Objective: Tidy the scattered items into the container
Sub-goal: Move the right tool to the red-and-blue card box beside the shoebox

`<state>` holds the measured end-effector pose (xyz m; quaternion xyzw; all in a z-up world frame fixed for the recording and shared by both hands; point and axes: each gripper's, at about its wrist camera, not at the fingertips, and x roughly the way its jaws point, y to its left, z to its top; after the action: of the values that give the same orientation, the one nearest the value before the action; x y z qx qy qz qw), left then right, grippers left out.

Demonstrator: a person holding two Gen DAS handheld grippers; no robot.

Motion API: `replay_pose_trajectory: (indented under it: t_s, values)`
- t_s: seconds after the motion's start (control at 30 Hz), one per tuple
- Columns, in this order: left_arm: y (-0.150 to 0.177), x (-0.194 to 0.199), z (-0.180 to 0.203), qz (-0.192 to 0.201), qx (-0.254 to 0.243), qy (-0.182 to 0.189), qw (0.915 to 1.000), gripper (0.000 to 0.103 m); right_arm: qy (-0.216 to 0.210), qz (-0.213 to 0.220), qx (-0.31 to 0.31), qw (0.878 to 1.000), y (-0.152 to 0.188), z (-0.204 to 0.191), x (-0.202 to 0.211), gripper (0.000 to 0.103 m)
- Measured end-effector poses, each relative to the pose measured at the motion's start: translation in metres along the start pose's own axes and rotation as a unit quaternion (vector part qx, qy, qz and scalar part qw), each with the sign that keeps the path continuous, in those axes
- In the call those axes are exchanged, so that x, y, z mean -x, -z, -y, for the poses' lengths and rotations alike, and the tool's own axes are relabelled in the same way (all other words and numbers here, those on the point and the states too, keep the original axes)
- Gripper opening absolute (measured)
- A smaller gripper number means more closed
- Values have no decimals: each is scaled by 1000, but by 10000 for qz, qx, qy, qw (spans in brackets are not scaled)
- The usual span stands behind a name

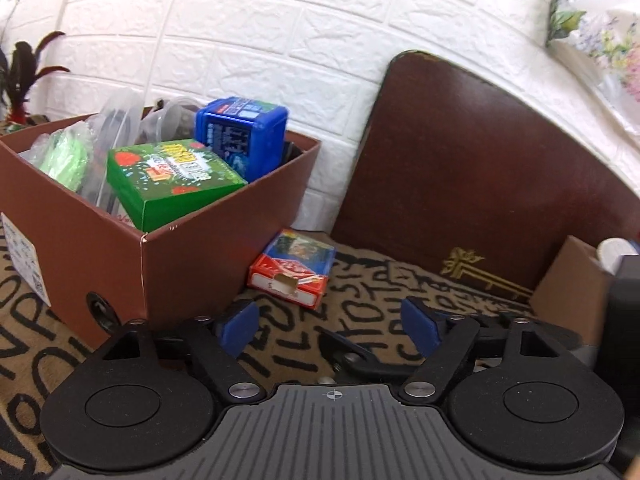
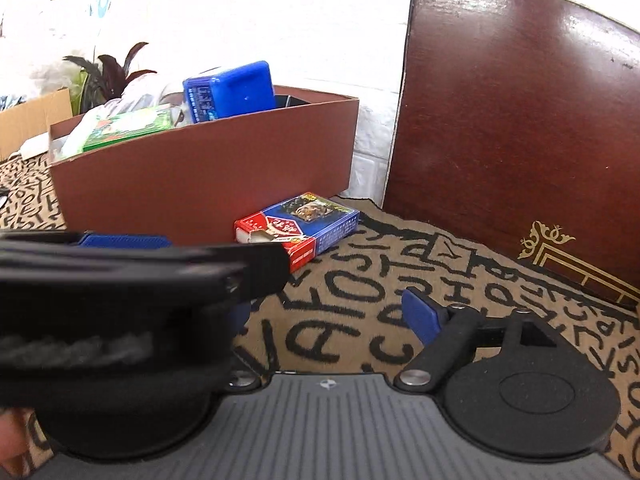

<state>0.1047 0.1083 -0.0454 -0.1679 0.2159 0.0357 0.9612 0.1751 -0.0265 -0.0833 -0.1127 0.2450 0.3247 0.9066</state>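
Observation:
A red and blue card pack (image 1: 292,268) (image 2: 298,226) lies on the lettered cloth, against the near corner of the brown box (image 1: 192,252) (image 2: 200,184). The box holds a green carton (image 1: 172,176), a blue tub (image 1: 240,132) (image 2: 228,90) and plastic bags. My left gripper (image 1: 328,324) stands open just short of the pack, with nothing between its blue pads. My right gripper (image 2: 328,316) is also open and empty over the cloth. Its left finger is mostly hidden behind the blurred black body of the left gripper (image 2: 120,280).
A dark brown board (image 1: 480,160) (image 2: 520,120) with gold trim leans on the white brick wall at the right. A small cardboard box (image 1: 568,280) with a white cap sits at the far right. A plant (image 2: 112,72) and another cardboard box (image 2: 32,120) stand behind the brown box.

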Motion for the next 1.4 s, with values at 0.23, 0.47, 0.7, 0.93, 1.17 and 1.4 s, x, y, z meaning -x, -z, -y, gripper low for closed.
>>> replay_pose_trajectory:
  t_s: [0.23,0.47,0.7,0.93,1.17,1.4]
  values:
    - [1,-3,6,315,52,-657,9973,81,-60,112,-164,9998,-2,0,-8,82]
    - [3,-3,0,426,236,-860,9951,78,-57,163,-225,9996,-6,-2,-13,79]
    - [-1,2,-14,334,769,-793,9933,79,-271,197,-465,9984,-12,1,-29,73]
    - [0,-1,-25,133,1346,-644,9887,80,-438,-82,-735,9963,-15,5,-50,59]
    - [3,-5,-29,40,1568,-600,9858,84,-162,-117,-850,9962,-13,10,-49,14]
    - [6,2,-37,182,1958,-518,9791,84,-216,89,-771,9968,-15,8,-40,41]
